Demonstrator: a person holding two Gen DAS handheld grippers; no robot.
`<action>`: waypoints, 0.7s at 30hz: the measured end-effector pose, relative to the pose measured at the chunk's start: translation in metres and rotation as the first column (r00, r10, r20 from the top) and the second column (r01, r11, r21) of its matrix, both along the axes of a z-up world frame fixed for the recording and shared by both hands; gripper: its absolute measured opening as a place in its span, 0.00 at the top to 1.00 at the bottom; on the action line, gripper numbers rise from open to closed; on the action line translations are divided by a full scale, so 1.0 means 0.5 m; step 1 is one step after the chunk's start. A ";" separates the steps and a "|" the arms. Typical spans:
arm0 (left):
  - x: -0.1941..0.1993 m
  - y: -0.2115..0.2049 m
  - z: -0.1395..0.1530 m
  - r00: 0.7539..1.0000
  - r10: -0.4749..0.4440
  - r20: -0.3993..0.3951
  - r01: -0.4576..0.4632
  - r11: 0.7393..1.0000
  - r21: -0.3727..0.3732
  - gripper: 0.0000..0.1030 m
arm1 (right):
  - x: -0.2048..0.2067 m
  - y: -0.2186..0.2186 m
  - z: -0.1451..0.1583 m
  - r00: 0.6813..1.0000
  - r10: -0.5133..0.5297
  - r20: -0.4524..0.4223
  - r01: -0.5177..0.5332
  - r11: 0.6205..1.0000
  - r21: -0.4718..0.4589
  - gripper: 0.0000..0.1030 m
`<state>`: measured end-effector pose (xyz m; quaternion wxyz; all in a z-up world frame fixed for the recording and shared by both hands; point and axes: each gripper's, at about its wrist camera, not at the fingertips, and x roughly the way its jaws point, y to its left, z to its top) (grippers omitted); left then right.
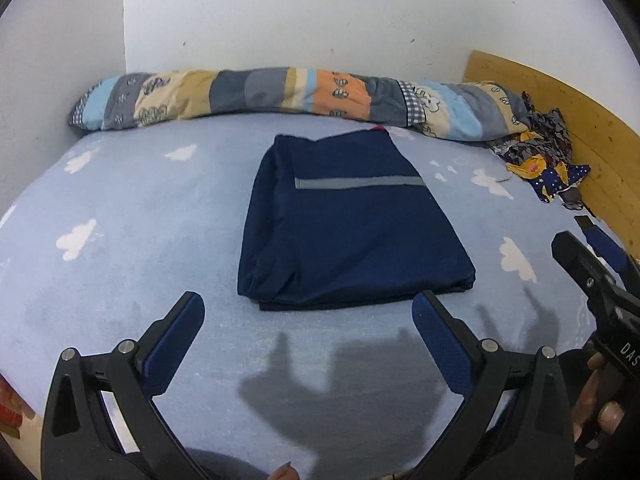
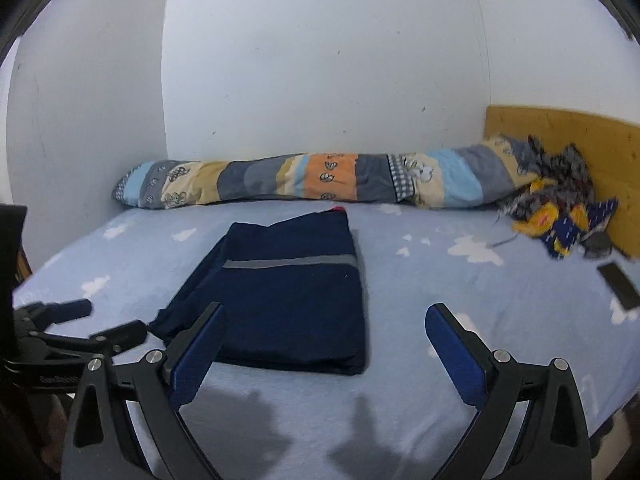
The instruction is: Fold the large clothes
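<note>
- Left gripper (image 1: 308, 312): jaws spread wide and empty, poised above the sheet (image 1: 120, 280) at the near edge of the bed. In its own view the fingertips sit at 7 and 5 o'clock.
- Garment (image 1: 348, 232): a dark navy piece with one grey stripe, lying flat on the sheet in a roughly rectangular, layered packet, so the fold appears well advanced. From the left gripper it lies straight ahead at 12 o'clock, its near hem just beyond the fingertips. Its long axis runs from the near edge toward the wall, from 6 to 12 o'clock.
- Bolster (image 1: 280, 96): a striped patchwork roll lying across the far side at 12 o'clock, against the wall, just beyond the garment's far hem.
- Right gripper (image 2: 324, 320): jaws likewise apart and holding nothing. In its own view the garment (image 2: 288, 292) lies ahead and slightly left, about 11 o'clock, and its left finger overlaps the near hem in the picture; contact cannot be judged.
- Nearness: both grippers are close to the near hem. The left is centred on it; the right stands toward its right corner.
- Loose patterned cloth (image 1: 540, 160): heaped at 2 o'clock beside the wooden headboard (image 1: 580, 128), well apart from the garment.
- Phone (image 2: 618, 290): a dark slab on the sheet at 3 o'clock in the right view.
</note>
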<state>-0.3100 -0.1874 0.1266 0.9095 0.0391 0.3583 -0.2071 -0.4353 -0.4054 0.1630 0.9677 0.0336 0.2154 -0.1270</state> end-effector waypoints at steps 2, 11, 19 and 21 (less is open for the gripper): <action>0.010 -0.005 -0.009 0.999 0.029 -0.035 -0.027 0.999 0.045 0.00 | 0.004 0.001 -0.002 1.000 0.010 -0.012 -0.010 1.000 0.003 0.03; 0.029 0.007 -0.023 0.993 0.108 -0.055 -0.102 0.989 0.103 0.00 | 0.026 0.030 -0.031 0.995 0.044 -0.084 -0.047 0.998 -0.034 0.03; 0.011 0.011 -0.025 0.983 0.177 0.043 -0.182 0.967 0.179 0.00 | 0.022 0.049 -0.034 0.994 0.081 -0.080 -0.084 0.996 -0.038 0.03; 0.003 0.002 -0.026 0.986 0.153 0.061 -0.162 0.968 0.192 0.00 | 0.020 0.055 -0.034 0.993 0.091 -0.079 -0.094 0.995 -0.042 0.03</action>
